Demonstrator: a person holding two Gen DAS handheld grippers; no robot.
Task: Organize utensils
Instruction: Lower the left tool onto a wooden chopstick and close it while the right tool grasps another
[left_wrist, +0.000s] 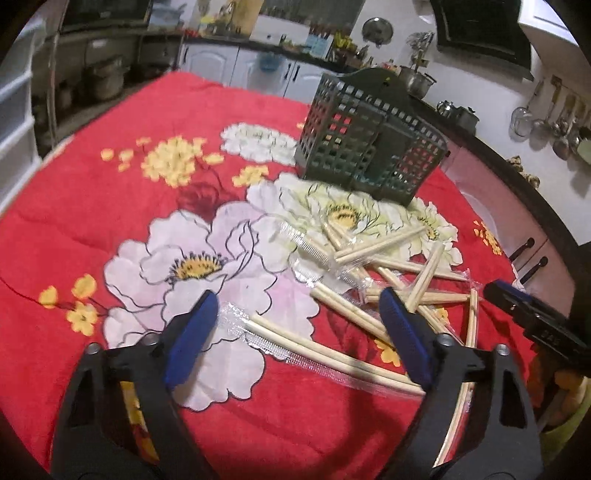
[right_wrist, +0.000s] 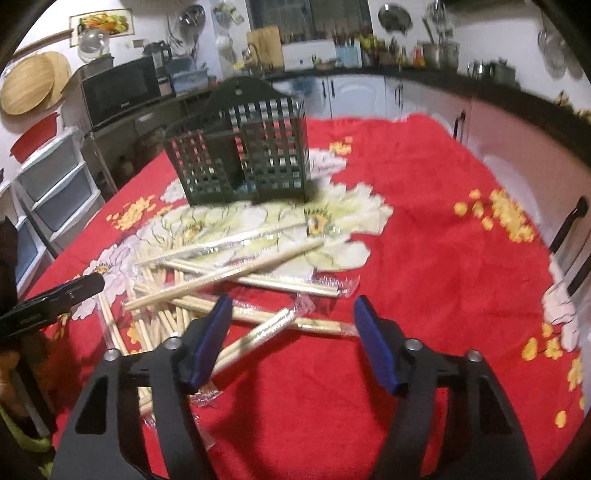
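A pile of wrapped wooden chopsticks (left_wrist: 388, 266) lies on the red floral cloth (left_wrist: 110, 184), also seen in the right wrist view (right_wrist: 221, 280). A dark green lattice utensil holder (left_wrist: 369, 140) stands upright behind the pile, and shows in the right wrist view (right_wrist: 243, 155). My left gripper (left_wrist: 299, 317) is open and empty, hovering over one wrapped pair (left_wrist: 325, 350). My right gripper (right_wrist: 291, 314) is open and empty above the near edge of the pile, over a wrapped pair (right_wrist: 258, 332). The right gripper's tip (left_wrist: 517, 306) shows at the left view's right edge.
Kitchen counters with pots and hanging utensils (left_wrist: 546, 122) ring the table. A microwave (right_wrist: 122, 88) and plastic drawers (right_wrist: 55, 184) stand at left. Red cloth (right_wrist: 443, 258) spreads right of the pile. The left gripper's tip (right_wrist: 55, 295) shows at the right view's left edge.
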